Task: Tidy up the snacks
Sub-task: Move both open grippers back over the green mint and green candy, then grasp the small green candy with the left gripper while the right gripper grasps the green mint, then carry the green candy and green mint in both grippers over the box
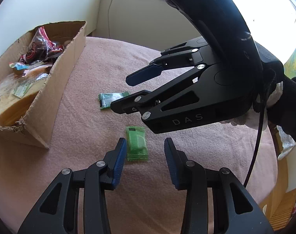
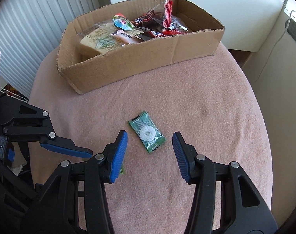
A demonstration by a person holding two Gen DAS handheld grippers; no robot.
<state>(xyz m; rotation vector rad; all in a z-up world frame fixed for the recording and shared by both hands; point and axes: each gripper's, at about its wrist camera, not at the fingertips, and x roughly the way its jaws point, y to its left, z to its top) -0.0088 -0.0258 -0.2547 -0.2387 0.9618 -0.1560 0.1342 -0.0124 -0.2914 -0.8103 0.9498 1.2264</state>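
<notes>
Two small green candy wrappers lie flat on the pink fleece blanket (image 2: pixel 187 101). The darker one (image 2: pixel 146 134), glossy with a pale ring printed on its middle and crimped ends, sits at the centre of my right wrist view, between the ribbed blue pads (image 2: pixel 119 156) of my right gripper (image 2: pixel 149 154), which is spread wide and grips nothing. The lighter, matte green wrapper (image 1: pixel 137 146) lies low in the middle of my left wrist view, its left edge just beside one pad of my left gripper (image 1: pixel 146 162), also released and empty. In the right wrist view that wrapper is almost wholly hidden behind my gripper's finger. A cut-down corrugated cardboard box (image 2: pixel 128 62) with ragged torn edges stands at the upper middle there, holding a clear-bagged block of sliced bread (image 2: pixel 95 41), a crinkled red-and-clear bag (image 2: pixel 167 19) and bars whose labels are cut off. The blanket is nubbly. White slatted blinds (image 2: pixel 27 31) fill the upper left.
</notes>
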